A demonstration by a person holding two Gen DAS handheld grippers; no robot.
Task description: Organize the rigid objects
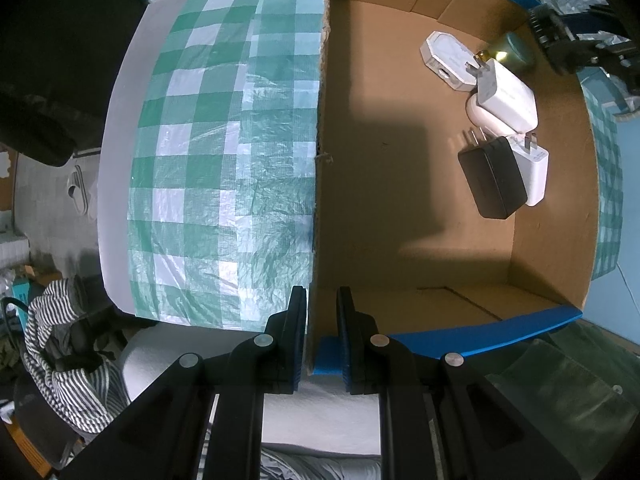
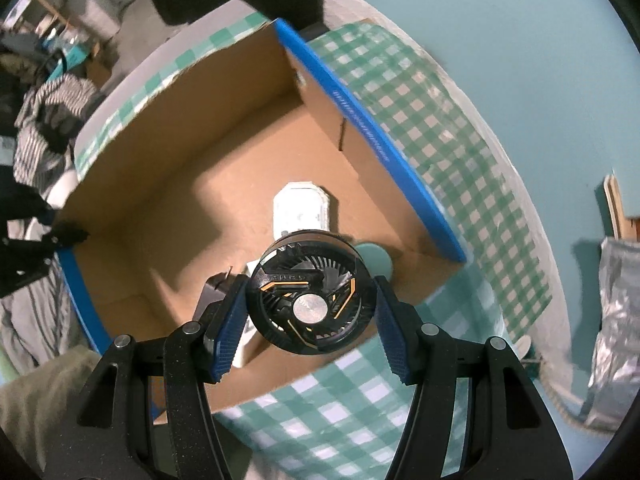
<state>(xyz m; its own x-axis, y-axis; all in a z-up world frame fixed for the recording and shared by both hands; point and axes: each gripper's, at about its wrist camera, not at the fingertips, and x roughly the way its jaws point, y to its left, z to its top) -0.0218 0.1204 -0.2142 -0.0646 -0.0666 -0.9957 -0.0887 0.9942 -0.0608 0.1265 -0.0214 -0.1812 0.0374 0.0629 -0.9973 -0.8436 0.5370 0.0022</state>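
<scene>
An open cardboard box (image 1: 400, 208) with blue edges lies on a green checked tablecloth (image 1: 224, 140). Inside lie a black charger (image 1: 492, 178), white chargers (image 1: 508, 96), a white octagonal adapter (image 1: 450, 58) and a teal round object (image 1: 518, 50). My left gripper (image 1: 322, 316) is shut on the box's near wall (image 1: 314, 248). My right gripper (image 2: 310, 312) is shut on a black round cooling fan (image 2: 310, 300) with orange lines, held above the box (image 2: 180, 168) over the white adapter (image 2: 302, 210). The right gripper also shows at the left wrist view's upper right (image 1: 560, 40).
A striped garment (image 1: 60, 340) lies left of the table. A silver bag (image 2: 616, 320) lies at the right on the teal floor. A transparent plastic bag (image 1: 560, 392) lies near the box's blue front edge.
</scene>
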